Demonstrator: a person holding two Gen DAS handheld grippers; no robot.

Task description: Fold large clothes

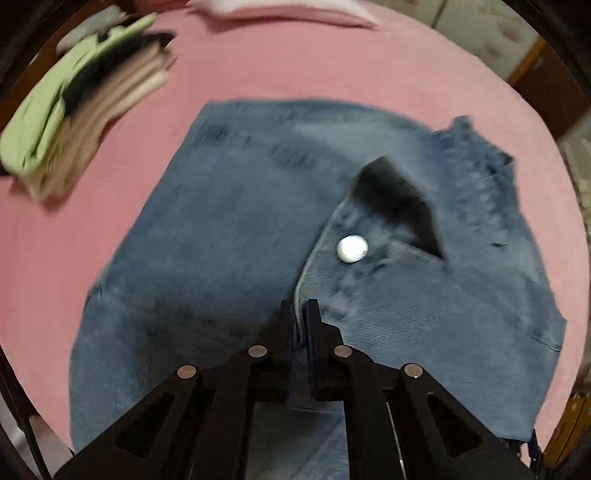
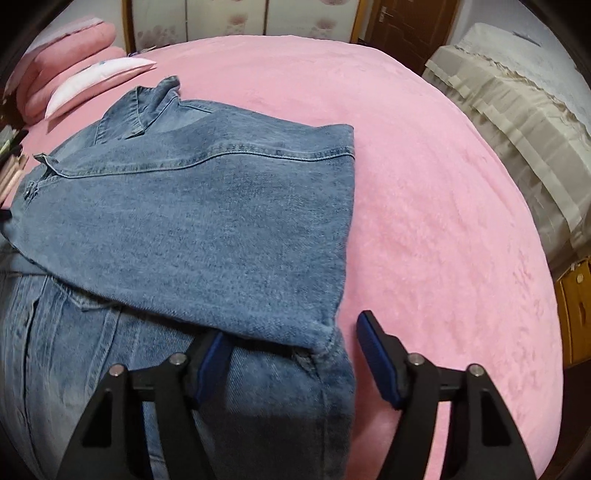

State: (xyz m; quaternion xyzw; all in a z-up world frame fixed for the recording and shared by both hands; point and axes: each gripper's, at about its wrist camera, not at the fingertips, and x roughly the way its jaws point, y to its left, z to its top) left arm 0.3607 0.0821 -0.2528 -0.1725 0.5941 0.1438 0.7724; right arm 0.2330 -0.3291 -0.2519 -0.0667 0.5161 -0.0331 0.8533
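A blue denim jacket (image 1: 221,221) lies spread on the pink bed (image 1: 295,62), partly folded over itself. My left gripper (image 1: 300,314) points down and is shut on a front edge of the denim, just below a white button (image 1: 351,249). In the right wrist view the jacket (image 2: 221,221) shows a folded upper layer with a seam across it. My right gripper (image 2: 291,326) is open, with the jacket's near corner lying between its blue pads (image 2: 373,347). The right pad stands clear of the cloth.
A pile of folded clothes (image 1: 74,110), green on top, sits at the bed's left. Pink and white pillows (image 2: 74,85) lie at the head. To the right of the pink sheet (image 2: 424,184) stands beige-draped furniture (image 2: 517,129), with a brown door (image 2: 406,26) behind.
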